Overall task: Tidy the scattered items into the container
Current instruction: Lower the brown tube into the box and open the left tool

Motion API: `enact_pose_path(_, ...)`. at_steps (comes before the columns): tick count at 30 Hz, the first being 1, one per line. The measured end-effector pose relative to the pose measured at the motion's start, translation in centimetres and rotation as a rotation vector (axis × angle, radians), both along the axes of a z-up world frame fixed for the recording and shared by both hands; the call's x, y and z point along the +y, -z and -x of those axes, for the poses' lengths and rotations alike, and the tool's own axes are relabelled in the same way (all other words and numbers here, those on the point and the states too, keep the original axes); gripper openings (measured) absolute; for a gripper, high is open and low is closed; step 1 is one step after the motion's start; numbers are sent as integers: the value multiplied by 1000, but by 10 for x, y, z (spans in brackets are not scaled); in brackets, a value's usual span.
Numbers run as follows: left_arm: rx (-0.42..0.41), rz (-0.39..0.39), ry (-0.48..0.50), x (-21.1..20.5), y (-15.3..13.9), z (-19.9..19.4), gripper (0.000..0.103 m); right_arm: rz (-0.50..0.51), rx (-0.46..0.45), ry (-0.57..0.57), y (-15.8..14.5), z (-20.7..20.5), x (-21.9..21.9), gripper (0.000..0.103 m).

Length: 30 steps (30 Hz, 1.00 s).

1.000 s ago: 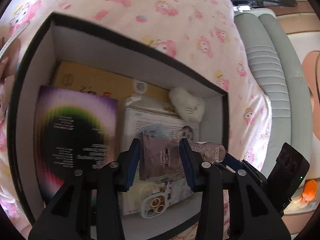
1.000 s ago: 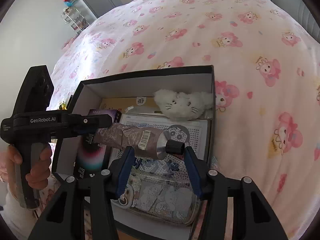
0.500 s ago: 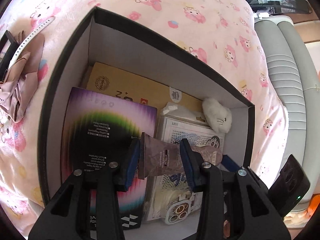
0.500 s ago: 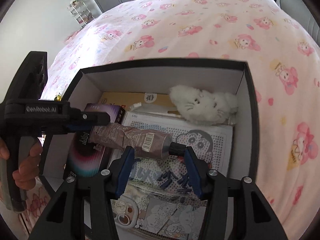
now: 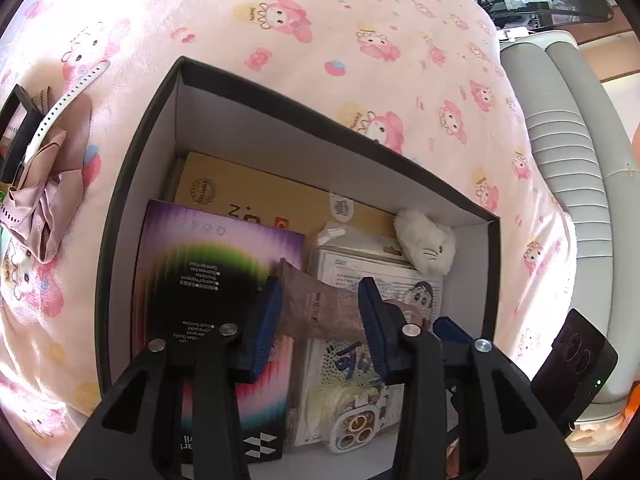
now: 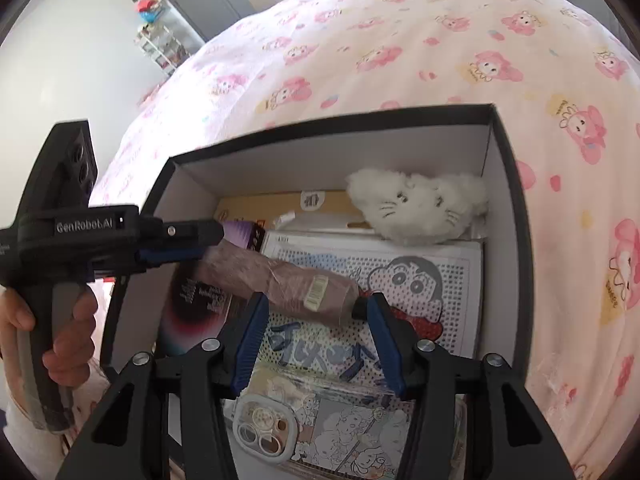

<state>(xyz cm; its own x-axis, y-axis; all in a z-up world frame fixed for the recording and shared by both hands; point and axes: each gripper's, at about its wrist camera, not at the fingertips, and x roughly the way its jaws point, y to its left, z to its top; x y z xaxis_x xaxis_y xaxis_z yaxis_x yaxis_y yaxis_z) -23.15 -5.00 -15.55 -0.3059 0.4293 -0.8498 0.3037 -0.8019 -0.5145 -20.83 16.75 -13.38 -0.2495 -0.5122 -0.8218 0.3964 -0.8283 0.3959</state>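
Note:
A crinkled mauve tube point(image 5: 324, 310) point(image 6: 280, 284) hangs over the open black box point(image 5: 136, 152) point(image 6: 516, 216). My left gripper point(image 5: 320, 316) is shut on the tube's flat crimped end. My right gripper point(image 6: 316, 320) is shut on its cap end, by the black cap point(image 6: 359, 307). The left gripper also shows in the right wrist view point(image 6: 180, 244), at the left. The box holds a purple-black package point(image 5: 208, 280), a cartoon bead-kit box point(image 6: 400, 280), a white plush cat point(image 6: 416, 204), a tan box point(image 5: 256, 196) and a phone case point(image 6: 264, 428).
The box sits on a pink cartoon-print bedsheet point(image 5: 320, 40). A pink bow hairband point(image 5: 48, 184) and a dark framed item point(image 5: 16, 128) lie on the sheet left of the box. A grey padded bed edge point(image 5: 576, 184) runs along the right.
Both grippers have moved forward and down over the box with the tube held between them. The box interior now fills more of both views.

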Motion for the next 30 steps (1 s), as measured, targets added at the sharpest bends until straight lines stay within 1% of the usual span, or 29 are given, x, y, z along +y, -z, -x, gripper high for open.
enact_pose_path(2, 10, -2, 7, 0, -3, -1, 39, 18, 3, 5, -3, 0, 3, 48)
enact_pose_path(5, 5, 40, 0, -3, -4, -4, 39, 17, -4, 0, -3, 1, 1, 48)
enact_pose_path(6, -4, 32, -5, -5, -2, -5, 39, 10, -7, -5, -2, 1, 0, 48)
enact_pose_path(9, -43, -32, -10, -4, 7, -4, 39, -26, -27, -12, 1, -1, -4, 48)
enact_pose_path(10, -53, -37, -5, -3, 9, -4, 39, -36, -43, -4, 2, -1, -3, 48)
enact_pose_path(12, -63, -2, 10, 1, 10, -4, 39, -24, -78, 14, 2, -4, -2, 48)
enact_pose_path(14, -67, 36, 9, 2, 10, -4, 39, -11, -79, 2, 2, -7, -3, 48)
enact_pose_path(18, -83, 52, 3, 2, 16, -3, 39, -61, -67, 3, 8, -5, -9, 48)
enact_pose_path(20, -99, 36, -9, 0, 20, -1, 39, -39, -83, 2, 10, -4, -8, 48)
enact_pose_path(23, -91, 24, -2, 1, 17, 2, 40, 16, -140, 3, 17, 0, -3, 48)
enact_pose_path(24, -90, 22, 1, 4, 19, 8, 40, 25, -147, 2, 18, -1, -3, 48)
enact_pose_path(26, -85, 16, 1, 3, 17, 7, 40, 12, -136, -6, 18, -2, -5, 48)
enact_pose_path(29, -64, -39, -11, -3, 13, 6, 41, 0, -121, -9, 18, -3, -8, 49)
enact_pose_path(30, -62, -66, -16, -5, 13, 7, 41, 14, -132, -10, 19, -2, -8, 49)
